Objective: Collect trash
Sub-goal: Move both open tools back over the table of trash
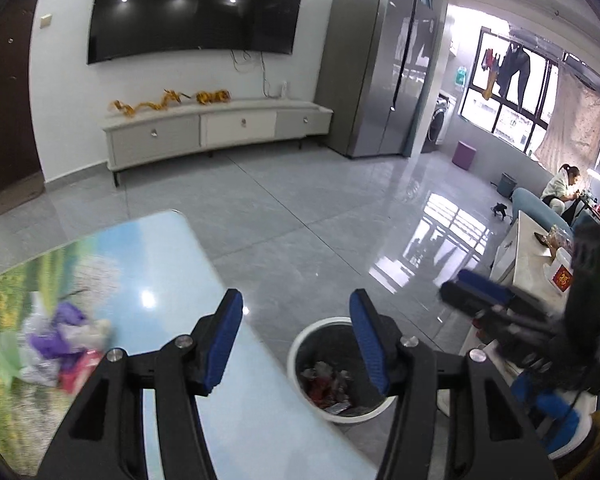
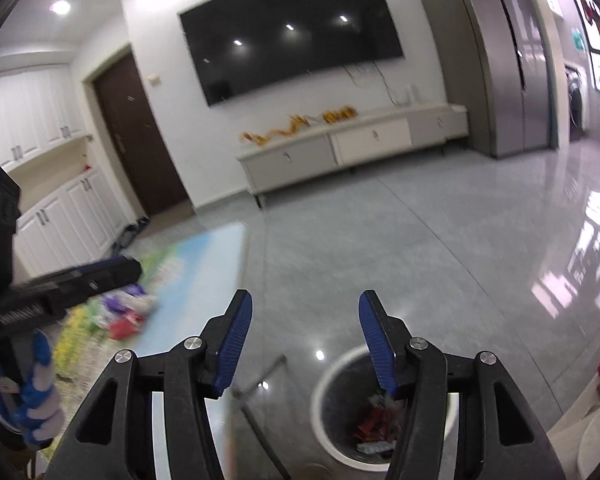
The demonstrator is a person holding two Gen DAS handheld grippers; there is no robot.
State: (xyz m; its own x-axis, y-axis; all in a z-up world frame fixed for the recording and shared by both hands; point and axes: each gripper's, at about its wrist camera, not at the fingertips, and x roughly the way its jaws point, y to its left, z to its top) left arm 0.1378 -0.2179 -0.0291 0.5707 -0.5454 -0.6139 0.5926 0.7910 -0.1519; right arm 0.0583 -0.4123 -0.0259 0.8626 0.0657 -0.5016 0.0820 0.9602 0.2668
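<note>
A pile of trash (image 1: 62, 346), purple, white and red wrappers, lies on the landscape-print table (image 1: 148, 256); it shows blurred in the right wrist view (image 2: 126, 312) too. A white bin with a black liner (image 1: 336, 372) stands on the floor beside the table and holds several wrappers; the right wrist view shows it (image 2: 376, 412) below my right gripper. My left gripper (image 1: 296, 308) is open and empty over the table's edge, right of the pile. My right gripper (image 2: 306, 312) is open and empty above the bin. Each gripper shows in the other's view.
A grey tiled floor stretches ahead to a white TV cabinet (image 1: 216, 128) under a wall television. A tall grey fridge (image 1: 380, 80) stands at the right. A white side table (image 1: 532, 256) with items and a seated person (image 1: 564, 188) are at far right.
</note>
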